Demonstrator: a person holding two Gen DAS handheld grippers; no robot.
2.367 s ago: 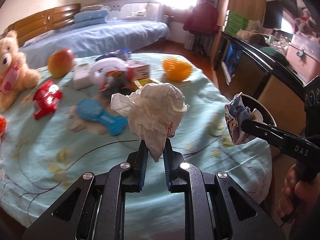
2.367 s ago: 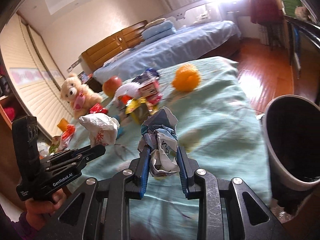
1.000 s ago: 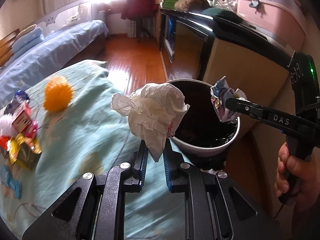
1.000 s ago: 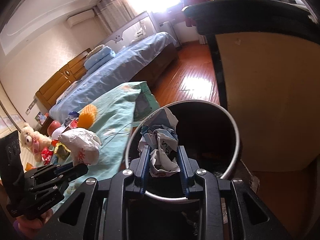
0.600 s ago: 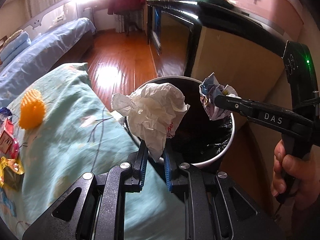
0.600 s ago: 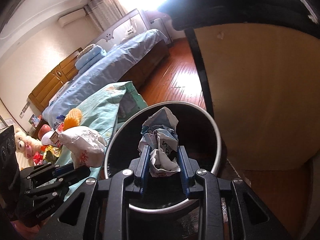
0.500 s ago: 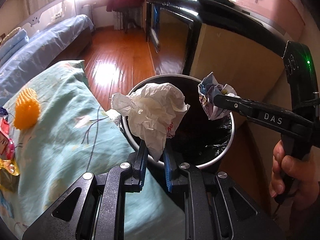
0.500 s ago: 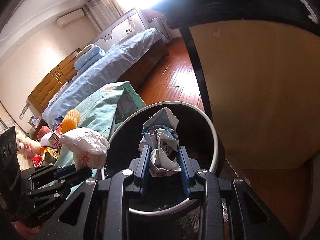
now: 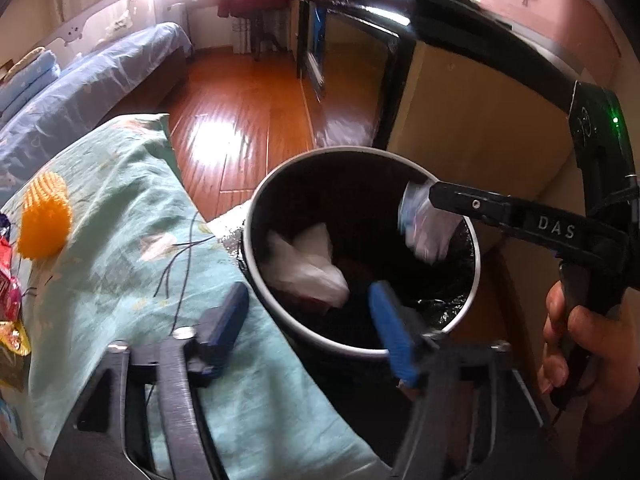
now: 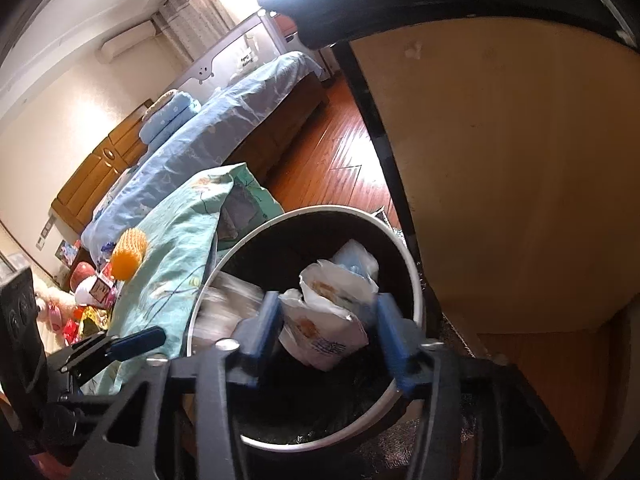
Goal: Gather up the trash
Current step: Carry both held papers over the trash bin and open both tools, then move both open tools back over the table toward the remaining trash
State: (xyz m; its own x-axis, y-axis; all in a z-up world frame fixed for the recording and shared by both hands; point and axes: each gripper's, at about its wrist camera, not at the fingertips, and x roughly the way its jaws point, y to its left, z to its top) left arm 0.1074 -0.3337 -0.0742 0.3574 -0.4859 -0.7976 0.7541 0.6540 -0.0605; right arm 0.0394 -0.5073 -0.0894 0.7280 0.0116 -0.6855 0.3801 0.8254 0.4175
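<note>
1. Claws: the left claw [image 9: 308,320] stands wide open with nothing between its blue pads, poised over the near rim of the trash bin [image 9: 256,216]. The right claw [image 10: 328,332] is also spread wide; the printed wrapper [image 10: 324,320] sits between its pads but neither pad looks pressed against it, so I judge it released and dropping.
2. Trash: the white crumpled paper [image 9: 304,264] lies inside the bin, below and ahead of the left claw.
3. Key relation: more trash lies on the table [image 9: 120,208], off to the left of both claws and away from the bin; the left claw is nearer it, so the next reach likely swings that way.
4. Writing: "DAS" reads on the right claw's arm in the left view. Print on the wrapper is too blurred to read.
</note>
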